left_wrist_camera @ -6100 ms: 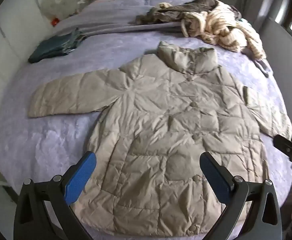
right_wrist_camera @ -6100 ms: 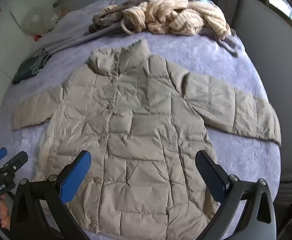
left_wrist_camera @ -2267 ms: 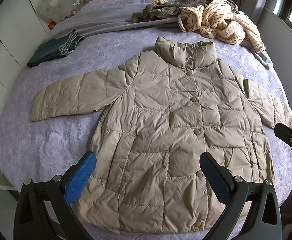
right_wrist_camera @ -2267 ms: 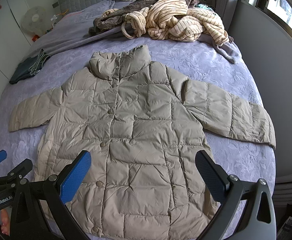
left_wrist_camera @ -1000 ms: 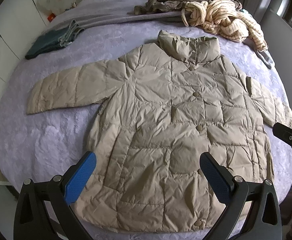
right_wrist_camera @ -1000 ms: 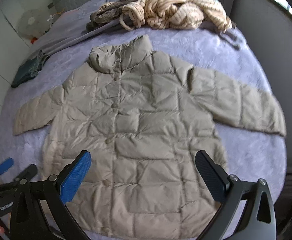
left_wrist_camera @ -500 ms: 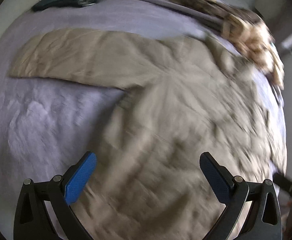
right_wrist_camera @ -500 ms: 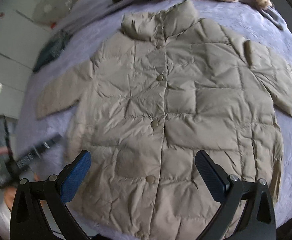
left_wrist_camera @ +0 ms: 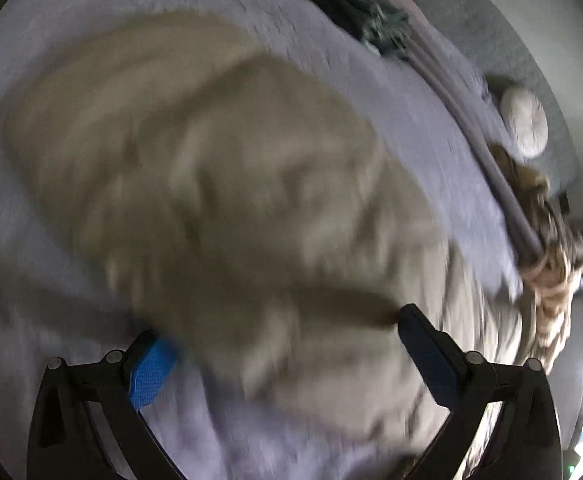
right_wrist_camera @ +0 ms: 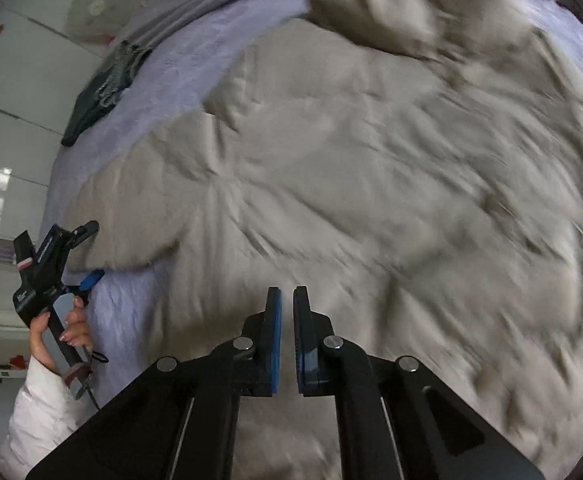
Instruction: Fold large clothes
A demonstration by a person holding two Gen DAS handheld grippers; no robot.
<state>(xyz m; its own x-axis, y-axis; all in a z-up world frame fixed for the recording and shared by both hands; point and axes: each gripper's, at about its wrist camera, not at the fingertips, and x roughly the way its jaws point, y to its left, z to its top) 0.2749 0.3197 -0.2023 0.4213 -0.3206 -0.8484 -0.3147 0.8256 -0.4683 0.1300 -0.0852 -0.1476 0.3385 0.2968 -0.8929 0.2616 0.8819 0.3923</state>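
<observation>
A large beige quilted coat [right_wrist_camera: 371, 168] lies spread front-up on the lilac bed. In the blurred left wrist view its left sleeve [left_wrist_camera: 195, 184] fills the middle, and my left gripper [left_wrist_camera: 287, 344] is open around the sleeve end, close above the bedding. The right wrist view shows that left gripper [right_wrist_camera: 87, 252] at the sleeve cuff, held by a hand. My right gripper [right_wrist_camera: 287, 300] is shut with nothing between its pads, low over the coat's lower body.
The lilac bedspread [right_wrist_camera: 131, 320] lies under everything. A folded dark teal garment [right_wrist_camera: 99, 88] lies at the bed's left side. A heap of striped and brown clothes [left_wrist_camera: 547, 248] and a round cushion [left_wrist_camera: 525, 128] lie near the headboard. White cupboards [right_wrist_camera: 7, 80] stand left.
Both grippers have dropped closer to the coat. The left one swung left to the sleeve end and stays open. The right gripper has closed from wide open to shut.
</observation>
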